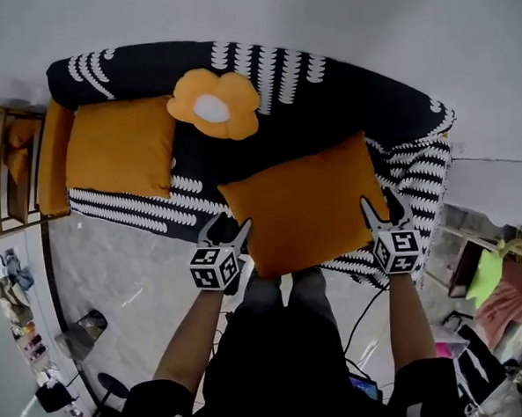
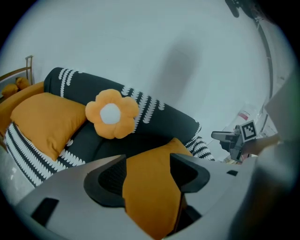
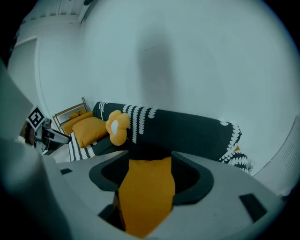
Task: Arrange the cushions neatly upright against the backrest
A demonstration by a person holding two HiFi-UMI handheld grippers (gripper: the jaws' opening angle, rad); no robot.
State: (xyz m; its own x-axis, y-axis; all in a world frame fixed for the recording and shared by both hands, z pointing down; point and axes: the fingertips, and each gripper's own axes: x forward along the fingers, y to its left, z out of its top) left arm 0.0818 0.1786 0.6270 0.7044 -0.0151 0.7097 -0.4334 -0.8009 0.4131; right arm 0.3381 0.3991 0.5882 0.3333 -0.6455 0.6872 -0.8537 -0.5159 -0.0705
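Note:
A big orange cushion [image 1: 305, 209] lies flat on the right part of the black-and-white sofa's seat [image 1: 409, 176], its front edge hanging over the seat's front. My left gripper [image 1: 228, 223] stands open at its front left corner, and the cushion [image 2: 154, 187] fills the gap between the jaws. The pads do not visibly press on it. My right gripper [image 1: 381, 203] stands open at the front right corner, with the same cushion [image 3: 145, 192] showing between its jaws. A second orange cushion [image 1: 120, 146] leans at the sofa's left end. A flower-shaped cushion [image 1: 212, 105] rests against the backrest [image 1: 325, 98].
A wooden rack [image 1: 3, 166] holding orange pads stands beside the sofa's left end. A black cable [image 1: 360, 316] runs over the grey floor by my legs. Clutter and cloth [image 1: 499, 277] crowd the right side. The white wall is behind the sofa.

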